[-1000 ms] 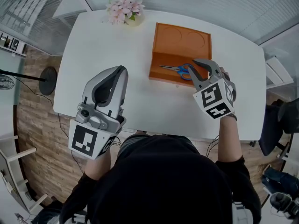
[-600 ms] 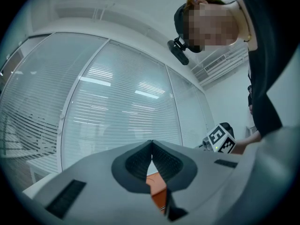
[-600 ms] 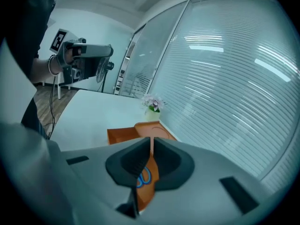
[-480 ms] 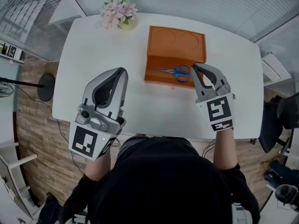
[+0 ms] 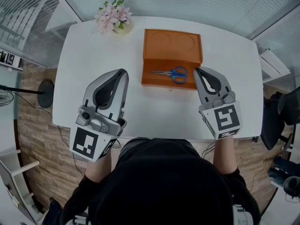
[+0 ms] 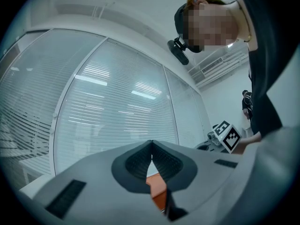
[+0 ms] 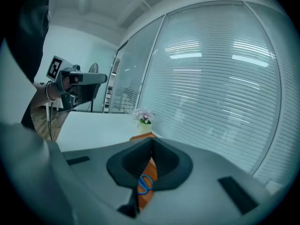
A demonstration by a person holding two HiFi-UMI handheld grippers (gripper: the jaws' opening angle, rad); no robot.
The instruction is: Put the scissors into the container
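Two grippers hang over the white worktop [image 5: 103,50], and neither carries anything. The scissors [image 5: 168,72] already lie inside the orange container [image 5: 172,43], in its 6 o'clock compartment. Their blades point toward 9 o'clock and their blue handles toward 3 o'clock. The 12 o'clock compartment, with its two round recesses, is bare.

The right gripper [image 5: 196,70] sits just off the container's edge at 3 o'clock, near the handles but apart from them. Its jaws have just been closing and now meet tip to tip with nothing between them. In the right gripper view the scissors [image 7: 145,183] show only through the slot below the clenched tips, lying in the container beyond.

The left gripper [image 5: 123,72] hovers at about 8 o'clock from the container, well clear of it. Its jaws are also pressed together and empty, with only a sliver of orange visible past them in the left gripper view. A small pot of flowers [image 5: 111,18] stands at the container's 10 o'clock, out of the way.

By my reading, the placing step is done and the scissors sit flat and wholly within the walls. What remains is only to draw both grippers back toward 6 o'clock without brushing the container. No further grasp seems needed.
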